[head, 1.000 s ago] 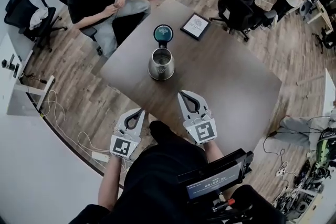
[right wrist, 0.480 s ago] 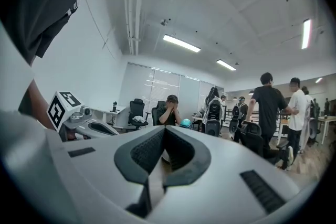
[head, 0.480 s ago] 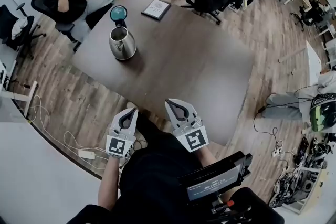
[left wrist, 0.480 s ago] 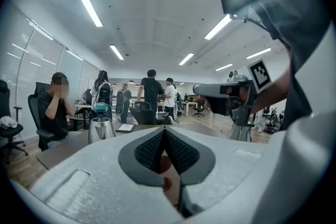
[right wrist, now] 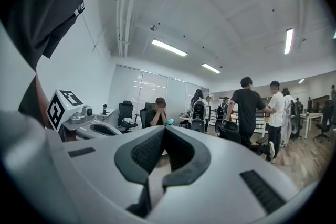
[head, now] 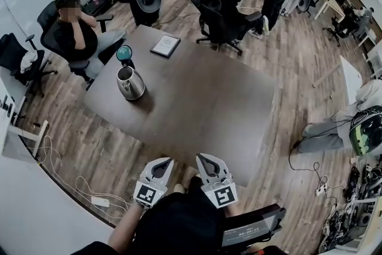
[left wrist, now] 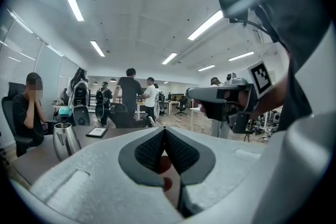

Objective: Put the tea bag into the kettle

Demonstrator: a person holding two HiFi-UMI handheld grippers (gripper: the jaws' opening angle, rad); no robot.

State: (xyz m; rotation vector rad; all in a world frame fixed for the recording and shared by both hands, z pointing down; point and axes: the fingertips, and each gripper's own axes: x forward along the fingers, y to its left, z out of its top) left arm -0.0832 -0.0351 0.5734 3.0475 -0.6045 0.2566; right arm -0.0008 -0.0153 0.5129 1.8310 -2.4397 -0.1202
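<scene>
Hovering side by side off the near edge of the table [head: 203, 98], left gripper [head: 162, 162] and right gripper [head: 205, 158] both have jaws pinched together, nothing in them. The kettle [head: 131, 82] stands well apart, by the table's far-left side.

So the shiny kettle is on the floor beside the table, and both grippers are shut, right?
No: the kettle stands on the table, not on the floor, as the head view shows. The left gripper and right gripper are indeed shut.
</scene>
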